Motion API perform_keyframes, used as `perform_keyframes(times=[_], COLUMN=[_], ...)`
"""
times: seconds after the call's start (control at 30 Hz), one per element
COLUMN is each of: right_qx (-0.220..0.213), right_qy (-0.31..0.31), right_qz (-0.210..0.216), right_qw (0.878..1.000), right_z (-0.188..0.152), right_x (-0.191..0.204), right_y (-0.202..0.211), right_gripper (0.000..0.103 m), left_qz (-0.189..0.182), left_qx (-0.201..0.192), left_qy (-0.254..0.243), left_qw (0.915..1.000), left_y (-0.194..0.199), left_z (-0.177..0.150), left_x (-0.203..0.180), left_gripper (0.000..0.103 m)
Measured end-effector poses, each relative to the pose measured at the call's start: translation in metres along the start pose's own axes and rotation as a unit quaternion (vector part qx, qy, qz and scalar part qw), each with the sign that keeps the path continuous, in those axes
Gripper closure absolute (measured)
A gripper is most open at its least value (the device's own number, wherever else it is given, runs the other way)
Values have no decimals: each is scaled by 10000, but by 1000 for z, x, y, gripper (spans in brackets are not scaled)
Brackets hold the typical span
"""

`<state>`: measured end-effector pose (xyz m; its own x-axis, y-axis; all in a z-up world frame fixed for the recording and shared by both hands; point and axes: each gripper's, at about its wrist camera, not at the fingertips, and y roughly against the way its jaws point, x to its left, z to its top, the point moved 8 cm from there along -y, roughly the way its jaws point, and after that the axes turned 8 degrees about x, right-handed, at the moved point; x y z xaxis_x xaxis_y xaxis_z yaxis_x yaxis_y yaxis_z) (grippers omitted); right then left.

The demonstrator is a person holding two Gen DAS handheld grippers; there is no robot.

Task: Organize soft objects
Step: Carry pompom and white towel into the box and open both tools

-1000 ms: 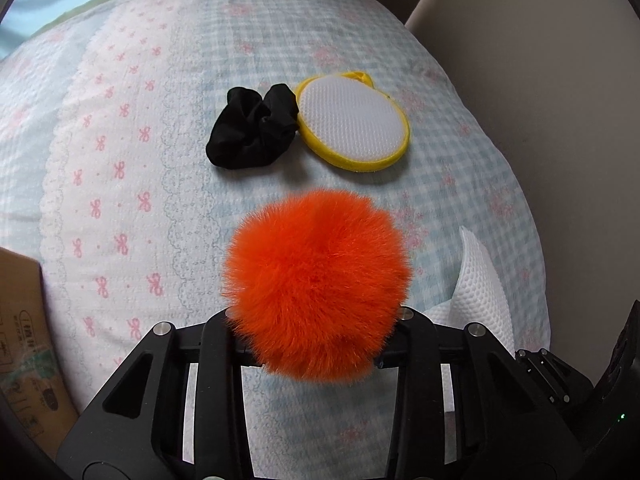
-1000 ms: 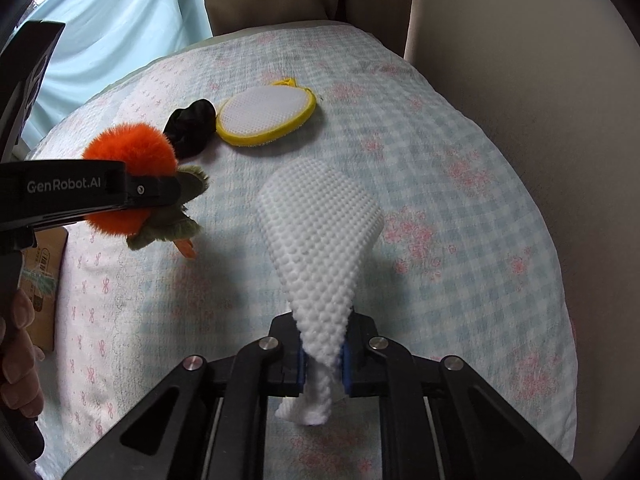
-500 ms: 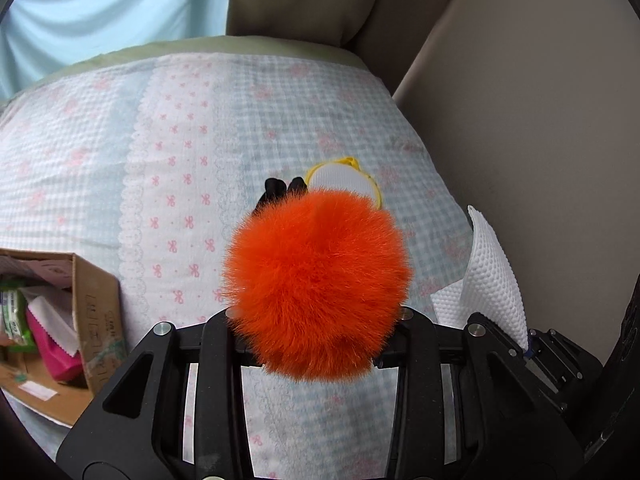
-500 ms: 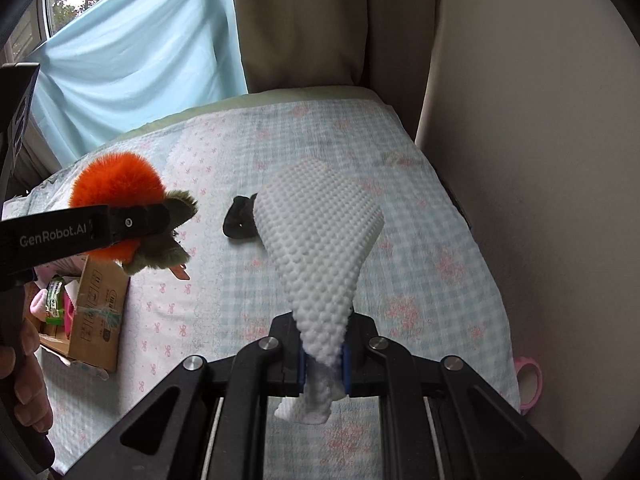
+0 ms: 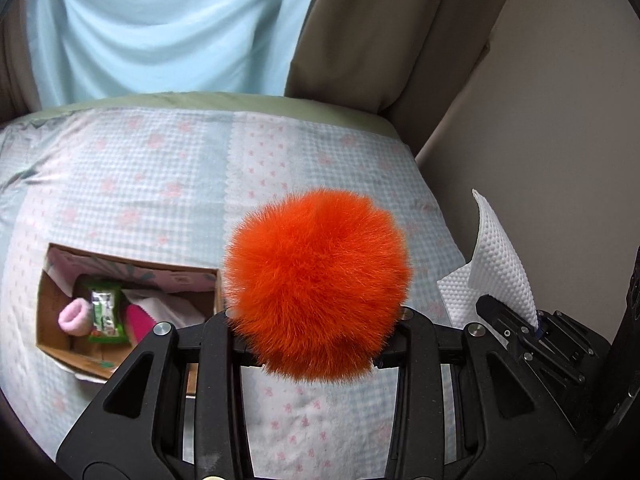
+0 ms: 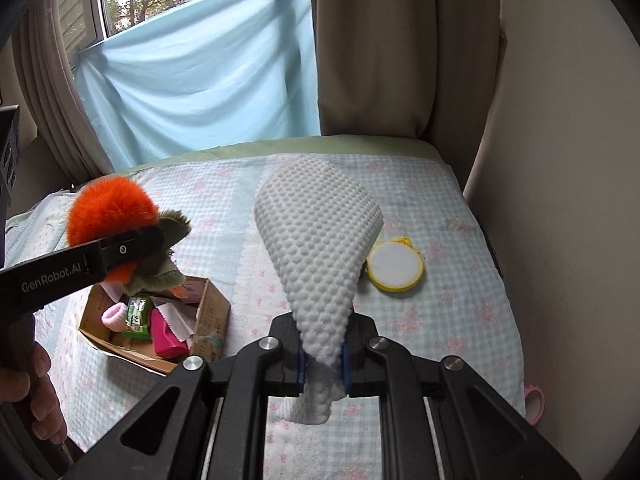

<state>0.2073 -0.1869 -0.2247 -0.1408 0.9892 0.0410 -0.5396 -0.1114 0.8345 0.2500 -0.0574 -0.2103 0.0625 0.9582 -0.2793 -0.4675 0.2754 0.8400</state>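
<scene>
Left gripper (image 5: 316, 336): jaws clamped on the orange pompom toy (image 5: 318, 284), held above the bed; seen from the right wrist, the toy's olive-green plush part (image 6: 160, 256) sticks out past the jaws; a hand (image 6: 34, 392) grips the handle at the lower left edge
Right gripper (image 6: 323, 360): jaws closed tight on the narrow end of the white dimpled cloth (image 6: 320, 248); the cloth fans upward from the blue pads, its short tail hanging below them
Cardboard box (image 6: 208, 312): open-topped, on the left part of the bed, just below the pompom toy; inside lie a pink roll (image 6: 114, 316), a green packet (image 6: 138, 316) and a magenta item (image 6: 168, 336)
Yellow-rimmed round pad (image 6: 394, 266): flat on the bed, right of the cloth, well apart from the box
Bed (image 6: 460, 280): checked blue-and-pink cover; right edge runs along the cream wall (image 6: 560, 160); far edge meets the curtains (image 6: 380, 60) and blue sheet (image 6: 200, 72)
Open room: bare cover between box and pad, and across the right half of the bed
</scene>
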Motion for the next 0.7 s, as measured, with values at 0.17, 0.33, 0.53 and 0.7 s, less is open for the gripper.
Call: perform_keyframes(times=[0.17, 0.33, 0.53, 0.7], right_qx=[18, 166, 412, 760], right_qy=[140, 169, 115, 34], right_qz=[246, 496, 655, 741], right_qw=[9996, 9985, 9969, 9943], right_z=[10, 14, 14, 7], right_x=[67, 134, 199, 236], right_y=[5, -3, -27, -58], right_gripper=[91, 91, 91, 91], left_qz=[184, 342, 504, 567], left_qx=[-17, 50, 242, 564], left_qy=[128, 282, 290, 271], left_qw=[9997, 9990, 9980, 9964], left_y=[35, 59, 69, 56], left_z=[-6, -16, -27, -39], left_x=[61, 131, 210, 258], left_gripper=[72, 72, 72, 72])
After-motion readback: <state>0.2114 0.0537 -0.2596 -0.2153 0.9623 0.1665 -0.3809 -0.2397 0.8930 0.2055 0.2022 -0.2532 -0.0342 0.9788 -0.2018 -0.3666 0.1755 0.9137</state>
